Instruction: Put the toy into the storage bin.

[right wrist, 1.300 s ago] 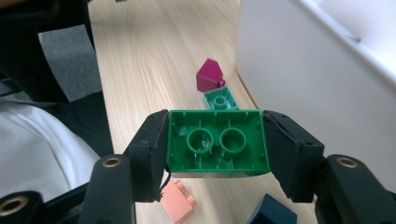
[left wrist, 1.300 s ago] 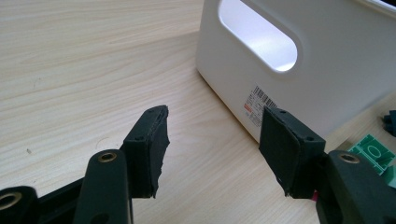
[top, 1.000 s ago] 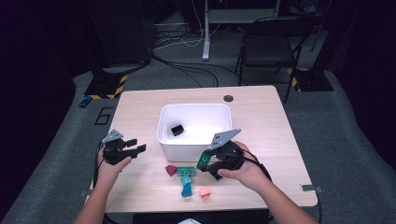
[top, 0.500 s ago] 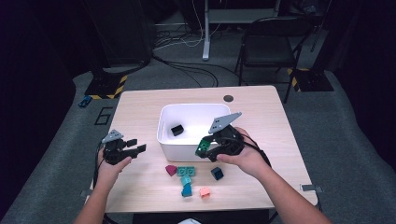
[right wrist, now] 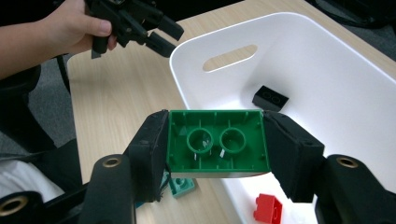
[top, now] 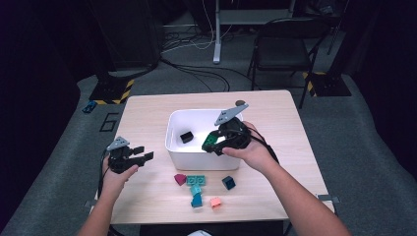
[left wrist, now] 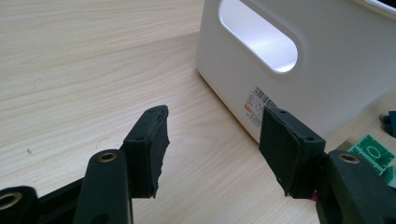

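Note:
My right gripper (top: 216, 142) is shut on a green brick (top: 210, 141) and hovers over the front rim of the white bin (top: 196, 160). In the right gripper view the green brick (right wrist: 215, 140) sits hollow side up between the jaws, above the bin (right wrist: 327, 70). A black brick (right wrist: 270, 98) and a red brick (right wrist: 268, 207) lie inside. My left gripper (top: 142, 156) stands open and holds nothing, left of the bin, with the bin's handle wall (left wrist: 327, 84) just ahead of it.
Loose bricks lie in front of the bin: a maroon one (top: 180, 179), a teal plate (top: 195, 180), a blue-teal piece (top: 197, 199), a dark blue one (top: 228, 182) and a salmon one (top: 215, 202). A chair (top: 280, 54) stands behind the table.
My right gripper has lifted the green brick from the table in front of the bin and carried it up over the bin's front rim. The left gripper has stayed put.

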Demonstrator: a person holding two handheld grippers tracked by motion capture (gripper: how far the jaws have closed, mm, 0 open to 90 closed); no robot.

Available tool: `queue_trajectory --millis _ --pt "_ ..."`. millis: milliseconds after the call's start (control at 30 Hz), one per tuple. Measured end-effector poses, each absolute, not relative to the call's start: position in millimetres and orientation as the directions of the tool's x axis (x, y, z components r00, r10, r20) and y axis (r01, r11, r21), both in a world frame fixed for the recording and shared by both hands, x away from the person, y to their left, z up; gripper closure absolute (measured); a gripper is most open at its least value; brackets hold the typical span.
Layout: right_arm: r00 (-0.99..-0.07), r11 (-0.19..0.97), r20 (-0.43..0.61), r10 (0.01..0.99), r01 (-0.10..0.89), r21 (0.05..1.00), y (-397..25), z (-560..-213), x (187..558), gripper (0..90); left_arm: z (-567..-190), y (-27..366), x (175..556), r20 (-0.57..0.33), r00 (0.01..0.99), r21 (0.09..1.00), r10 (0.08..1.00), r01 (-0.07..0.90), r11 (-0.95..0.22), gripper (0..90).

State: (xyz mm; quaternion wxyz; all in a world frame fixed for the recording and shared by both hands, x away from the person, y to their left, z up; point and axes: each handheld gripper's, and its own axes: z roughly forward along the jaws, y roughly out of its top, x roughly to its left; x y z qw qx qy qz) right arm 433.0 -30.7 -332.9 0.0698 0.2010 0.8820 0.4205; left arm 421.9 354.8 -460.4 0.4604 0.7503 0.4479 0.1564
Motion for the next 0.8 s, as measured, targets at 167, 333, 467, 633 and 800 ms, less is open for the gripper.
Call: queue_trajectory --millis 167,333,467,633,800 --pt "-0.907 0.562 0.025 0.421 0.283 0.777 -23.2 -330.1 444.6 42.6 -460.5 354.6 422.0 -0.178 0.551 0.832 0.815 0.527 -0.174 41.8" --pt "-0.898 0.557 0.025 0.440 0.295 0.777 -16.0 -332.1 456.2 42.6 -460.4 355.2 422.1 -0.180 0.552 0.832 0.814 0.527 -0.173 41.8" --pt "-0.894 0.554 0.021 0.447 0.295 0.778 -8.0 -336.1 467.3 42.6 -460.5 355.5 422.3 -0.182 0.551 0.832 0.815 0.528 -0.171 41.8" --pt "-0.891 0.554 0.017 0.453 0.296 0.778 3.8 -341.8 479.6 42.6 -460.7 355.2 422.5 -0.182 0.553 0.831 0.813 0.528 -0.173 41.8" --pt "-0.889 0.546 0.013 0.457 0.292 0.785 14.6 -349.1 492.6 42.6 -460.7 355.0 422.6 -0.183 0.552 0.833 0.813 0.526 -0.170 41.8"
